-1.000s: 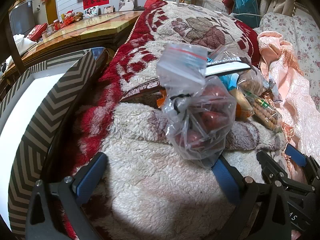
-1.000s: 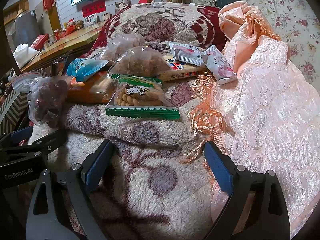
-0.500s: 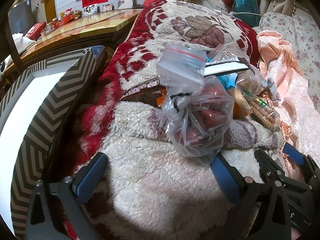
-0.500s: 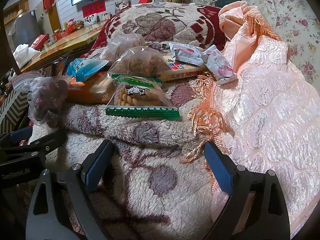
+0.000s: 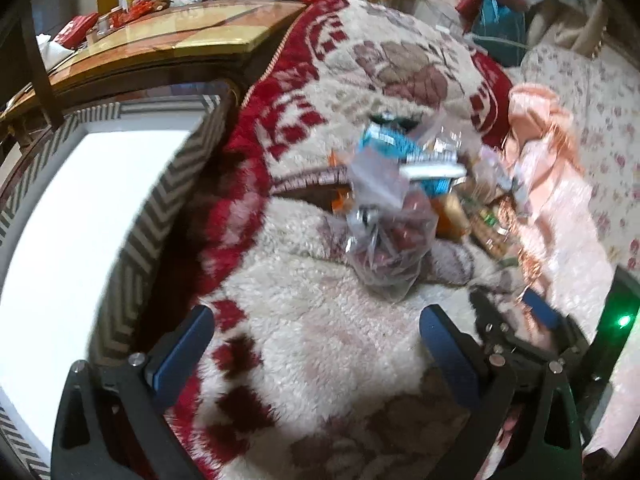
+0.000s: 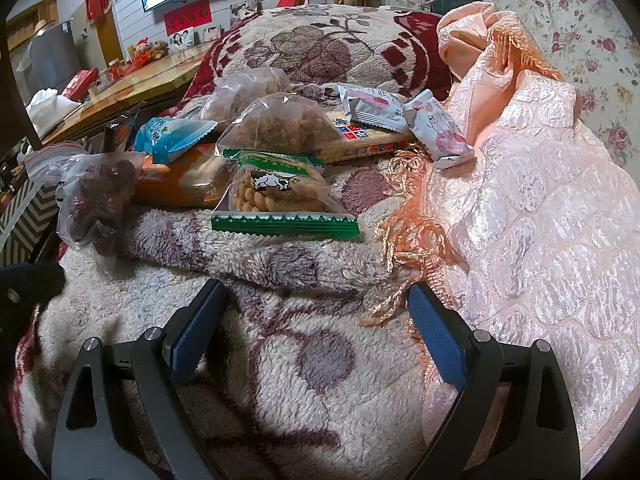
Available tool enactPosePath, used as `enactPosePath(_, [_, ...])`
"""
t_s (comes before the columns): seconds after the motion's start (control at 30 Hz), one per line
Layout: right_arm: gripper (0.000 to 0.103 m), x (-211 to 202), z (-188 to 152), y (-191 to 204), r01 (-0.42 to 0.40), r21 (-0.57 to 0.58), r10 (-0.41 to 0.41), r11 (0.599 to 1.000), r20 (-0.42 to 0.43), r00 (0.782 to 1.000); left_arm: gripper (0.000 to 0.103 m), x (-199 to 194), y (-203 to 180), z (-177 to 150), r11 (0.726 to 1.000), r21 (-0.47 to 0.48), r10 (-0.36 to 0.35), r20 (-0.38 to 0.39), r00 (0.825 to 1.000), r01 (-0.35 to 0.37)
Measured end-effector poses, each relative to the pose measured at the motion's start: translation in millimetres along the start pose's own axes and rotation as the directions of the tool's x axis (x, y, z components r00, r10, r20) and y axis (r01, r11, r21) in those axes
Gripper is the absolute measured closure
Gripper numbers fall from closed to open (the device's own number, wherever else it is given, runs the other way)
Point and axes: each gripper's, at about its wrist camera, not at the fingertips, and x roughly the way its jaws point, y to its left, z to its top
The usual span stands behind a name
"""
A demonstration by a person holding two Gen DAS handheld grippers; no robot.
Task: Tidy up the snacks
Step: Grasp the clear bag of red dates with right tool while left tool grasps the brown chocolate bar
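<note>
Evidently the chevron-patterned box (image 5: 120,248) stands open at nine o'clock in the left wrist view, hard against the edge of the fleece blanket (image 5: 320,340), which suggests it is where the snacks are meant to go. Its pale inside looks bare, so by my judgement the sorting has hardly begun.

Moving rightward, the left gripper (image 5: 316,332) hangs over bare fleece with its blue pads spread wide and nothing between them. It is tilted down towards the blanket, with the clear bag of dark red fruit (image 5: 384,248) just beyond its reach at one o'clock. That view is blurred, so finer detail of the heap behind is hard to make out.

Further right, the snacks lie bunched together in a fold of the blanket, probably dumped there as one pile. In the right wrist view the red-fruit bag (image 6: 96,200) sits at ten o'clock, the blue packet (image 6: 172,138) and orange packet (image 6: 176,184) behind it, the green-edged biscuit bag (image 6: 280,196) at twelve, and two pink-and-white wrappers (image 6: 436,128) at one o'clock beside the pink quilted bedspread (image 6: 540,220).

Finally the right gripper (image 6: 316,328) is likewise released and empty, held low and level over the fleece, pointing at the biscuit bag, well short of it.
</note>
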Motion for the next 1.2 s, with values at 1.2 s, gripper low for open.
enactPosePath(1.2, [0.013,-75.0,40.7,108.9,-0.716,-0.168,0.706,0.678,-0.126,0.697,0.000,-59.0,79.8,56.0,0.984,-0.081,0.166,0.088,0.982,-0.159])
